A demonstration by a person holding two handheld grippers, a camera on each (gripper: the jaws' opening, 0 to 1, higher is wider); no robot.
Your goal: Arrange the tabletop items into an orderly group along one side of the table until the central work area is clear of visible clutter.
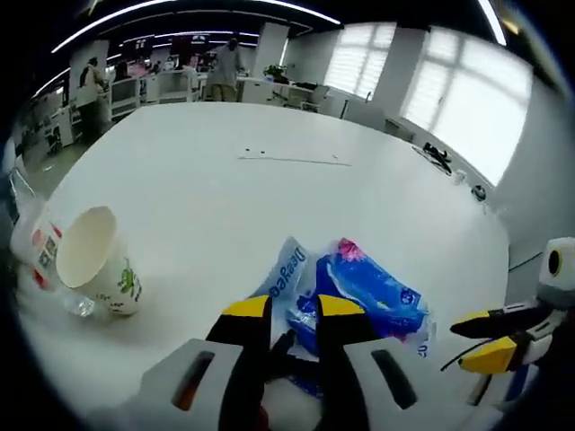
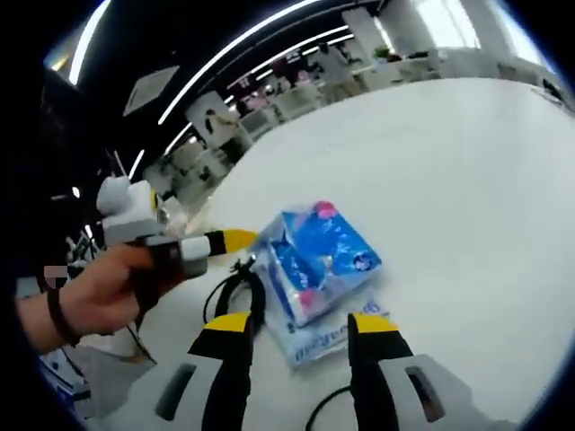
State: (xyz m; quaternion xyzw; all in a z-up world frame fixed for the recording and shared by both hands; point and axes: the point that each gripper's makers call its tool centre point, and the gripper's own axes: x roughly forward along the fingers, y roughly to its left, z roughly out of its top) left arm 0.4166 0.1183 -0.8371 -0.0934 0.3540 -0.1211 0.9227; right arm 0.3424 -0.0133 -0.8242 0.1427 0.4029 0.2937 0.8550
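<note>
Right gripper view: blue packet (image 2: 322,258) lies just ahead of spread right tongs (image 2: 300,325); left tongs (image 1: 293,307) nearly pressed together at its edge.

The left gripper (image 1: 292,310) has two black jaws capped with yellow tips, each rising from a pale grey housing with a dark slot. The right gripper (image 2: 301,325) is built the same way: black jaws, yellow tips, grey slotted housings, and thin black cables looping beside it. The person's hand (image 2: 99,292) wears a dark band at the wrist.
</note>
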